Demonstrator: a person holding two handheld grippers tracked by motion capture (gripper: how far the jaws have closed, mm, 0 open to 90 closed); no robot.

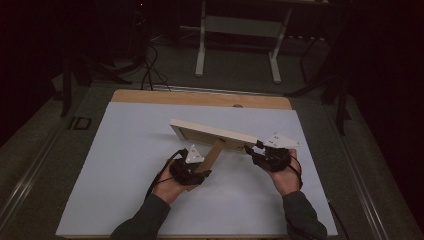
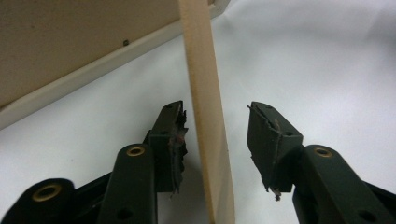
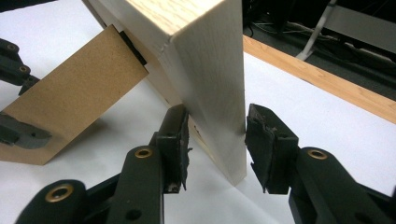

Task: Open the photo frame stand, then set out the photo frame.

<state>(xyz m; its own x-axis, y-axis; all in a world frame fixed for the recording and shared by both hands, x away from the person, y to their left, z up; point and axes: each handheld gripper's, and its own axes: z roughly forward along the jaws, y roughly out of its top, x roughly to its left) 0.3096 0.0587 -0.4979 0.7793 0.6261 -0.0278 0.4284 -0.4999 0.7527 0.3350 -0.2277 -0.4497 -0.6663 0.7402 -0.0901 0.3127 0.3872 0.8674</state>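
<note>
Frame (image 1: 210, 132) upright in right tool (image 3: 217, 128); stand (image 2: 208, 121) between left tool's (image 2: 217, 123) wide jaws.

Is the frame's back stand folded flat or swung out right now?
Swung out. The brown stand angles away from the back of the wooden frame, attached near its top end, with the left tongs around its free end.

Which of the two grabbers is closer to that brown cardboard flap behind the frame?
Left. The left gripper straddles the cardboard flap; the right gripper clamps the wooden frame at its end.
</note>
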